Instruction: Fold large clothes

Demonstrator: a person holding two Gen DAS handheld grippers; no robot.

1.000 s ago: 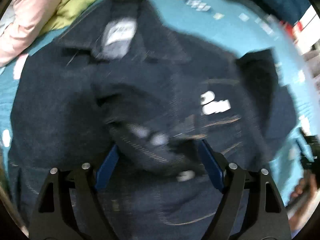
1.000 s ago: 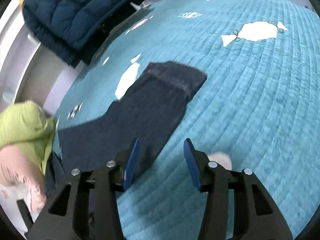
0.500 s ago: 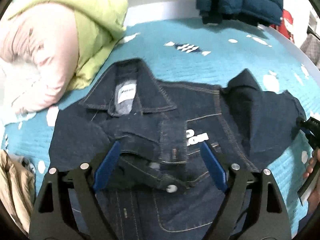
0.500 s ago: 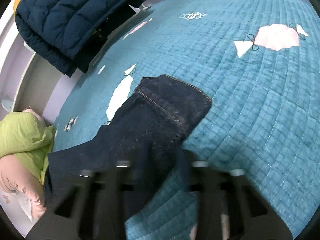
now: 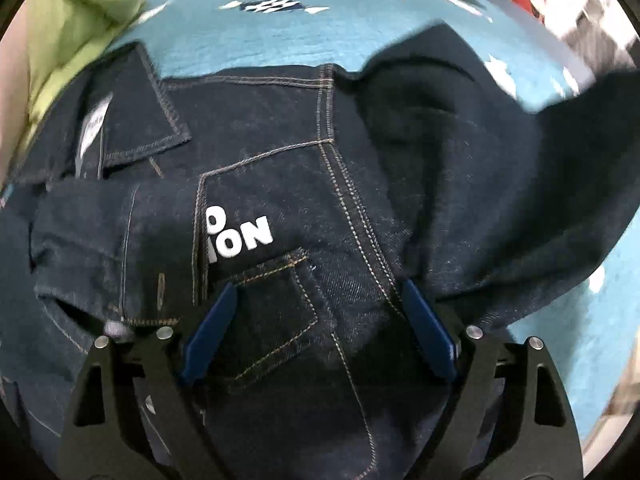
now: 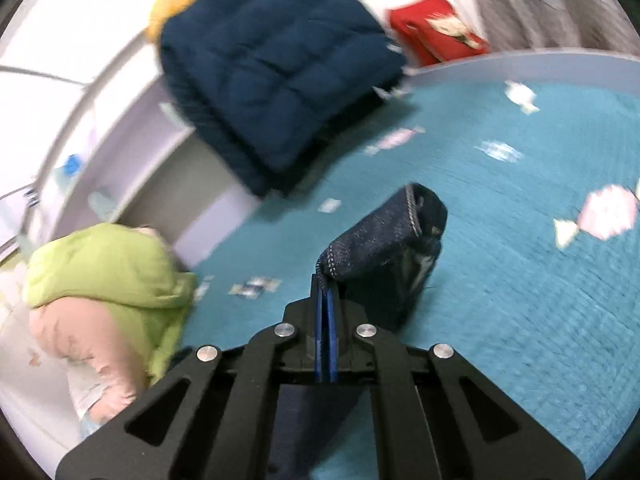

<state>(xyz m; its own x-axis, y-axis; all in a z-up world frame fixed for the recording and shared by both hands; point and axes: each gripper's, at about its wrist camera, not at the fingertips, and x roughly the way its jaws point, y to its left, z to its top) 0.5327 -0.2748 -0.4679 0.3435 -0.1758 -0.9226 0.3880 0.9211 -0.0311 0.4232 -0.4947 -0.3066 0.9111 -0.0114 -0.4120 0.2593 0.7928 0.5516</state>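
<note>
The denim jacket (image 5: 320,184) lies spread on the teal quilted mat (image 5: 304,40), front side up. Its collar (image 5: 160,120) sits at the far left, with a white neck label (image 5: 94,128) visible inside it. White lettering (image 5: 240,240) is printed on the chest panel, above a stitched pocket (image 5: 276,320).

The left gripper (image 5: 316,312) is positioned over the jacket front, pointing steeply down. Its blue pads are spread wide, one on each side of the pocket area. No fabric is clamped between them.

To the right of the chest panel, the jacket's sleeve (image 5: 500,184) rises off the mat toward the far right edge of the left wrist view.

In the right wrist view, the right gripper (image 6: 326,292) has its pads pressed together on the edge of the sleeve cuff (image 6: 384,240). The jaws have just been closing, with denim between them. The cuff hangs raised above the mat (image 6: 520,320).

At the left of this view, a lime-green and pink garment pile (image 6: 104,280) lies at the mat's edge. A navy puffer jacket (image 6: 272,68) lies at the far side, partly over the mat's border, with a red item (image 6: 436,32) to its right.
</note>
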